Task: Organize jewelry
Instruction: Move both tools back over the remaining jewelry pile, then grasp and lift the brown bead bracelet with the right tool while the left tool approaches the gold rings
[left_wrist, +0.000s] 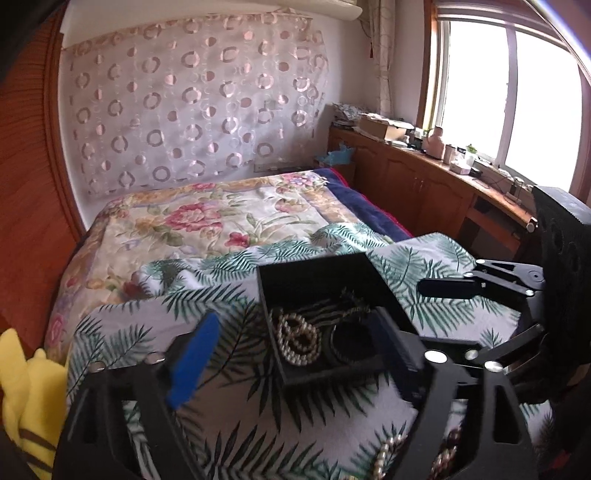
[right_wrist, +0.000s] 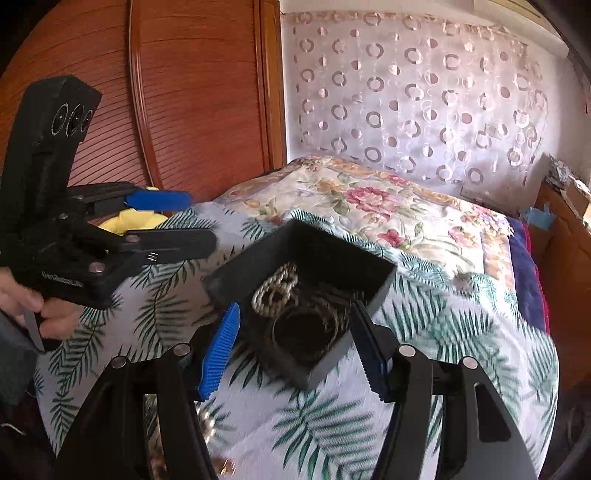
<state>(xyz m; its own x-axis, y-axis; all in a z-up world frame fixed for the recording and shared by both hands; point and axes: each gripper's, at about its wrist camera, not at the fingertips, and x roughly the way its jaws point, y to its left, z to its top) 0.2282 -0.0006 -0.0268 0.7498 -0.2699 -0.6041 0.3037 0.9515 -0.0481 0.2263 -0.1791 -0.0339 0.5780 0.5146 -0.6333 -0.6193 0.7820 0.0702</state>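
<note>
A black open box (left_wrist: 317, 277) sits on the palm-leaf cloth (left_wrist: 147, 325). It holds a coiled pearl necklace (left_wrist: 295, 339), a dark bangle (left_wrist: 349, 345) and thin chains. My left gripper (left_wrist: 295, 317) stands wide open just short of the box, with nothing between its pads. In the right wrist view the left gripper (right_wrist: 201, 219) hangs to the left of the box (right_wrist: 303, 254). My right gripper (right_wrist: 295, 305) is open, and the box's near corner lies between its blue pads (right_wrist: 219, 354) without touching them. Loose pearls (left_wrist: 384, 454) and brown beads (left_wrist: 445, 458) lie near me.
The cloth covers a bed with a floral quilt (left_wrist: 221, 218). A yellow plush toy (left_wrist: 26, 387) lies at the left edge. A wooden wardrobe (right_wrist: 192, 92) stands to the left, and a cluttered wooden cabinet (left_wrist: 424, 177) runs under the window. A hand (right_wrist: 22, 295) holds the left gripper.
</note>
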